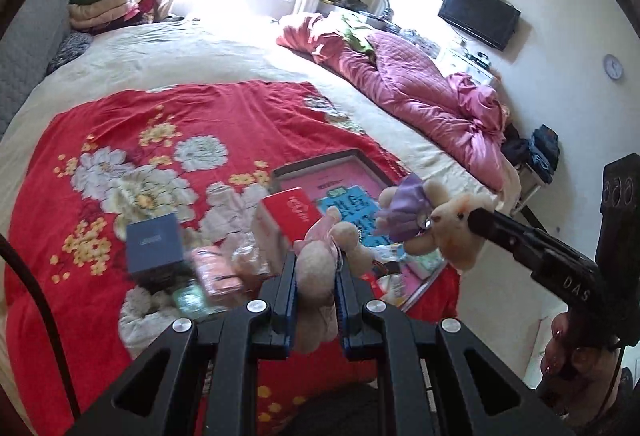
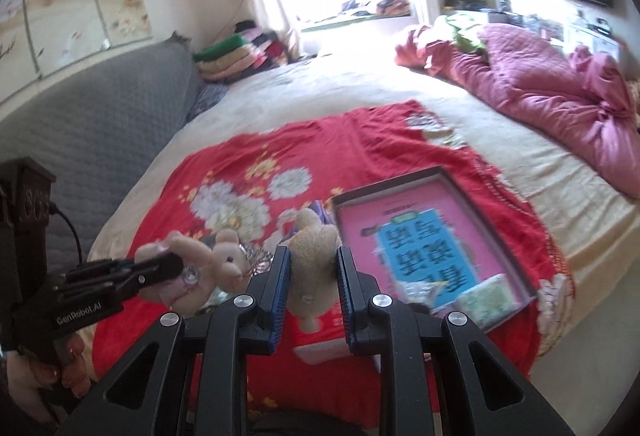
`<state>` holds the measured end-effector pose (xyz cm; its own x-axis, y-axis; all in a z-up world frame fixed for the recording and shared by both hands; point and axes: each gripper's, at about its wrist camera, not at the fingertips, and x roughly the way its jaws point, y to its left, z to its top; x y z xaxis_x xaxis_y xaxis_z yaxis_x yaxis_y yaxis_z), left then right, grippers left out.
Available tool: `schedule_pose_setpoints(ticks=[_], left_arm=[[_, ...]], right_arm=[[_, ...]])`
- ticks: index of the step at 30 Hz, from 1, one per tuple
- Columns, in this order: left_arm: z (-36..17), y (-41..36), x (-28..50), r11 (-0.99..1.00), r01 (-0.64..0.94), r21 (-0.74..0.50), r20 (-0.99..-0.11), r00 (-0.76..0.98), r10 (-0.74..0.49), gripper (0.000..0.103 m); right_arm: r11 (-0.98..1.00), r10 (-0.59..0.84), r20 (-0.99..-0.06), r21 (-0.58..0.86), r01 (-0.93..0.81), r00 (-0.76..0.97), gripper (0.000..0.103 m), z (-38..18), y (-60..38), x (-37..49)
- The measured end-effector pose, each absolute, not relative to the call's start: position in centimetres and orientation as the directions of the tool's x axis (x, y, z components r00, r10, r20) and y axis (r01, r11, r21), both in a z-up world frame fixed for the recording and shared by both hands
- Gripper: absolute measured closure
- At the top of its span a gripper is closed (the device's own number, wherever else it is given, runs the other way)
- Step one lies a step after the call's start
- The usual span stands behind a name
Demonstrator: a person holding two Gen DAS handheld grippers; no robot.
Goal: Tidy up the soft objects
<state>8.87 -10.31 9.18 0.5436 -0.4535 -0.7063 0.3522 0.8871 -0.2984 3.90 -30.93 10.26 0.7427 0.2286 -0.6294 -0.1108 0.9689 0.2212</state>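
left gripper (image 1: 316, 276) clamps pink-bowed bear (image 1: 320, 268) | right gripper (image 2: 313, 272) clamps purple-dressed bear (image 2: 310, 256) | step: both toys carried above red blanket (image 1: 160, 115) (judgement) | next: lower them into the open box (image 2: 424, 236) at 1 o'clock, jaws spreading over its floor

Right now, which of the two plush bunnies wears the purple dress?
The plush bunny in the right gripper wears the purple dress; the plush bunny between the left gripper's fingers wears pink.
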Motion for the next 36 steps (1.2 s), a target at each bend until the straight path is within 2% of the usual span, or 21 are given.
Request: schedule_pose_setpoints(ticks=[10, 18, 36], left_arm=[[9.3, -16.7, 9.7, 0.861, 0.437, -0.261, -0.726, 0.499, -0.474, 0.087], [8.2, -20.3, 11.2, 0.858, 0.456, -0.235, -0.756, 0.469, -0.457, 0.087], [2.3, -24.3, 16.1, 0.887, 0.418, -0.195, -0.836, 0.402, -0.373, 0.087]], right_arm=[[0.965, 0.131, -0.591, 0.261, 0.035, 0.796, 0.079, 11.4, -37.8, 3.1], [0.953, 0.108, -0.584, 0.29, 0.083, 0.805, 0.079, 10.8, -40.4, 3.4], [0.937, 0.093, -0.643, 0.314, 0.151, 0.761, 0.079, 5.3, -42.7, 6.1]])
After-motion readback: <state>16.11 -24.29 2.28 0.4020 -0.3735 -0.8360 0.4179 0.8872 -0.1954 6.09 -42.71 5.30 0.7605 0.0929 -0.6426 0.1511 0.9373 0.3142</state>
